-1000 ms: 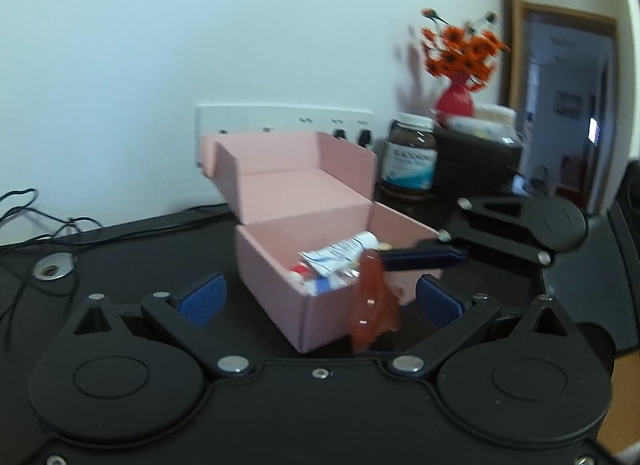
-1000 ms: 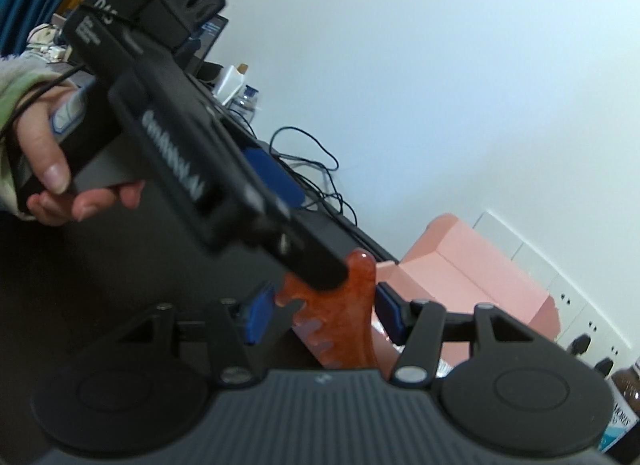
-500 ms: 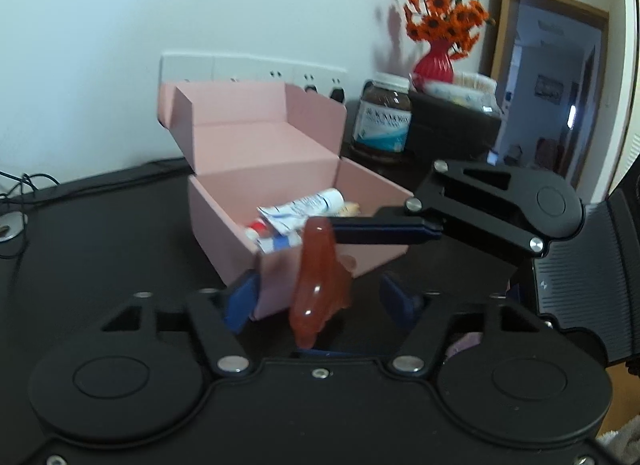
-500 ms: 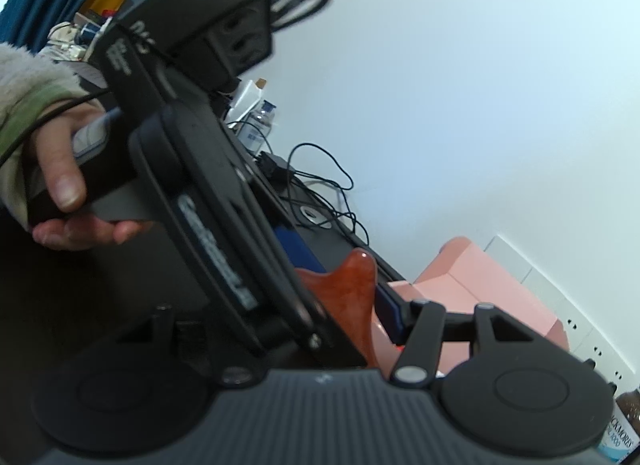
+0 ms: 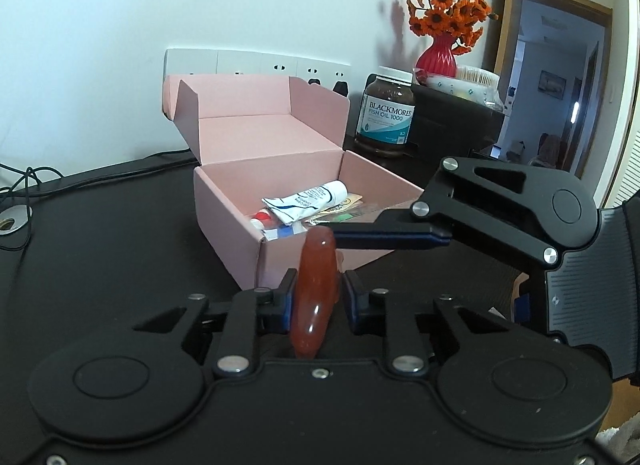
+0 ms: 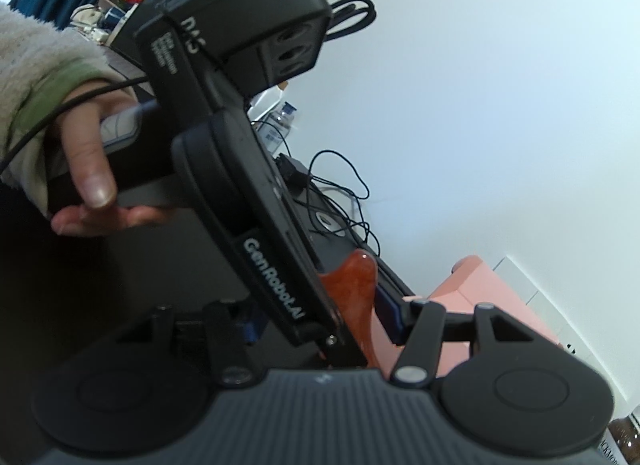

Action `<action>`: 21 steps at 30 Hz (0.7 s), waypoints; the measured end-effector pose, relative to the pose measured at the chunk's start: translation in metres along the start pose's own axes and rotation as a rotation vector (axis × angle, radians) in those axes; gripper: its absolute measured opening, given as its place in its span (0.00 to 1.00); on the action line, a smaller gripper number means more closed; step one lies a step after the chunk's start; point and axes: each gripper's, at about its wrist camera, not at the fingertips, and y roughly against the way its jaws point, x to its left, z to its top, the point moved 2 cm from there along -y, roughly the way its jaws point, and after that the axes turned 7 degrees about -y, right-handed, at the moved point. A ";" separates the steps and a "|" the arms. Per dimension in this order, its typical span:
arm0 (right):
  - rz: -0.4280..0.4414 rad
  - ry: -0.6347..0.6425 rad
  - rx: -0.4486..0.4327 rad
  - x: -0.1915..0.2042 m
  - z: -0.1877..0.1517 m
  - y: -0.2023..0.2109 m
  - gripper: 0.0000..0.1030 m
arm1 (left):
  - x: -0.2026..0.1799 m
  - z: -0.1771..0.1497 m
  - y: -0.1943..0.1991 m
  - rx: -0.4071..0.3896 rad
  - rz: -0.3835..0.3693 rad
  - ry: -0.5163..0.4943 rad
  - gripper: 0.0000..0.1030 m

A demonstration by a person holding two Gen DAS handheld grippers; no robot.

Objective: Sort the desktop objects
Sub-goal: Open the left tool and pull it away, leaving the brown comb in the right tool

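Note:
An orange-brown resin comb stands upright between the pads of my left gripper, whose jaws are closing and press on both of its sides. In the left wrist view one finger of my right gripper reaches in from the right to the comb's top. In the right wrist view the comb sits in my right gripper, shut on it, with the left gripper's body hiding one finger. Just behind stands the open pink box, holding a white tube and small packets.
A fish oil bottle, a black box and a red vase of orange flowers stand behind the pink box at the right. Cables trail at the left. A person's hand grips the left gripper's handle.
The left gripper's wide-open jaws have come together onto the comb. The right gripper has kept its hold on the comb and both have barely shifted.

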 end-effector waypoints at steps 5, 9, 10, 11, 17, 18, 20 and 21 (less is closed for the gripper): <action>-0.010 0.024 0.011 -0.002 0.001 0.000 0.69 | 0.001 0.000 0.000 0.000 -0.010 0.011 0.18; -0.002 0.009 0.030 -0.008 0.001 0.004 0.72 | 0.003 0.000 0.001 -0.001 -0.020 0.028 0.17; 0.001 0.006 0.035 -0.010 0.001 0.005 0.71 | 0.003 0.001 0.001 -0.003 -0.023 0.032 0.17; 0.001 0.003 0.041 -0.012 0.000 0.005 0.71 | 0.004 0.001 0.002 -0.005 -0.024 0.037 0.17; 0.047 -0.080 0.110 -0.031 0.000 -0.007 0.69 | 0.009 0.003 0.006 -0.029 -0.028 0.070 0.16; 0.060 -0.092 0.129 -0.033 -0.002 -0.013 0.62 | 0.009 0.004 0.006 -0.029 -0.029 0.071 0.16; 0.079 -0.104 0.157 -0.036 0.000 -0.024 0.55 | 0.008 0.004 0.007 -0.030 -0.031 0.066 0.16; 0.083 -0.100 0.162 -0.035 0.000 -0.029 0.54 | 0.007 0.004 0.008 -0.032 -0.033 0.062 0.16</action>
